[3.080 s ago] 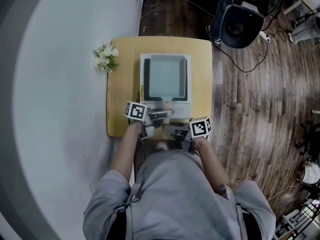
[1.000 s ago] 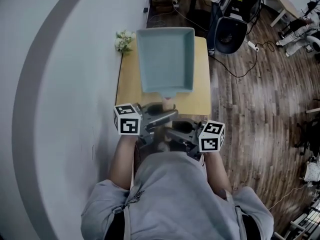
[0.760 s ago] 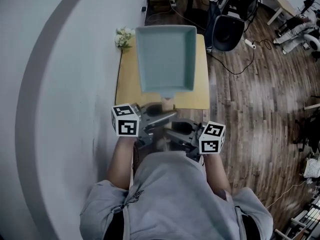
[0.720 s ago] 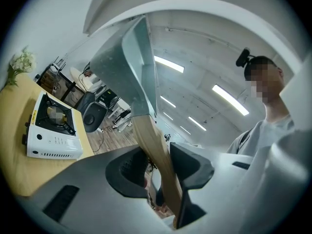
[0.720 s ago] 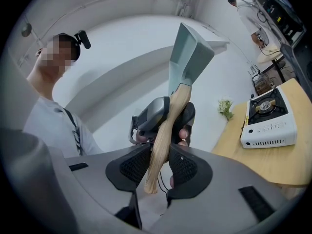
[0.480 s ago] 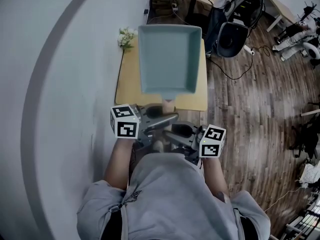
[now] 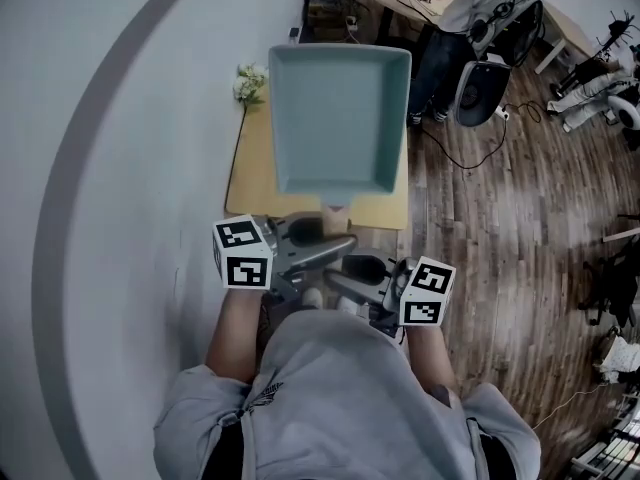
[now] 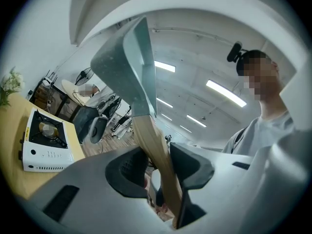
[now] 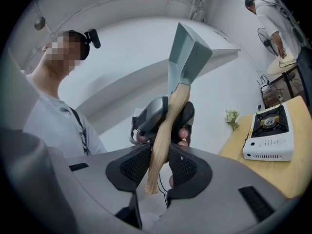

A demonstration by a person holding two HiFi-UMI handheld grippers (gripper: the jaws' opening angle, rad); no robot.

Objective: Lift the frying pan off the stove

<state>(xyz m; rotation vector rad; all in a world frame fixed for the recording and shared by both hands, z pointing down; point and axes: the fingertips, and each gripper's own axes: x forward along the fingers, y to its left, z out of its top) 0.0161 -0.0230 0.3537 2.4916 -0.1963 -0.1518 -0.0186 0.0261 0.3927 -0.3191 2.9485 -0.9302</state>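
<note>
A square teal frying pan (image 7: 338,118) hangs in the air above the wooden table (image 7: 245,183), held up by its pale wooden handle (image 7: 335,206). My left gripper (image 7: 318,251) is shut on that handle, which runs between its pads in the left gripper view (image 8: 157,155). My right gripper (image 7: 345,276) is shut on the same handle lower down (image 9: 161,145). The pan (image 8: 124,67) rises tilted above both grippers (image 9: 187,57). The white gas stove (image 8: 46,140) stands bare on the table (image 9: 270,133); in the head view the pan hides it.
White flowers (image 7: 248,81) stand at the table's far left corner by the grey wall. A person (image 7: 470,3) stands at a desk behind, beside a dark chair (image 7: 480,88). Cables lie on the wooden floor to the right.
The pan has risen off the stove toward the head camera and looks larger. Both grippers have come up and back with the handle. A person has come into view at the back.
</note>
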